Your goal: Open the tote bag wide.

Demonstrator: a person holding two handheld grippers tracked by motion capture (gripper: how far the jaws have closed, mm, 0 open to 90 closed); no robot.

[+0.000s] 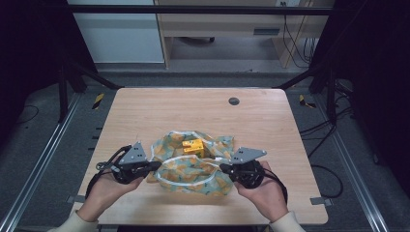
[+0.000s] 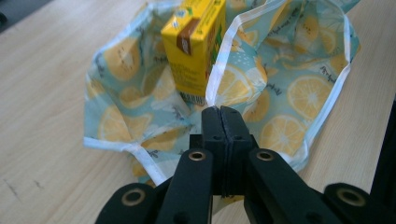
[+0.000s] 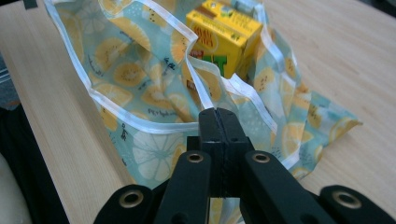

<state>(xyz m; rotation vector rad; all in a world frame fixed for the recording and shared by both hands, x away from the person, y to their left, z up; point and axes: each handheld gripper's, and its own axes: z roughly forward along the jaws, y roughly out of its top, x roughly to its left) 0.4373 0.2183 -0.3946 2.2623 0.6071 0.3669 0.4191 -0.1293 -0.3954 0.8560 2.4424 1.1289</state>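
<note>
A teal cloth point(image 1: 191, 175) printed with lemon slices and edged in white lies crumpled on the near half of the wooden table point(image 1: 159, 108). A yellow drink carton point(image 1: 193, 146) lies on it, near its far side. My left gripper point(image 1: 156, 166) sits at the cloth's left edge, my right gripper point(image 1: 224, 167) at its right edge. In the left gripper view the gripper point(image 2: 221, 110) is shut on the white hem, with the cloth point(image 2: 289, 88) and carton point(image 2: 196, 46) just beyond. In the right gripper view the gripper point(image 3: 215, 112) pinches the hem of the cloth point(image 3: 135, 70) in front of the carton point(image 3: 224, 39).
A round grey cable grommet point(image 1: 234, 101) sits in the table's far right part. Black frame posts and cables stand beside the table, and a wooden desk point(image 1: 222, 24) stands behind it. Bare wood stretches beyond the cloth.
</note>
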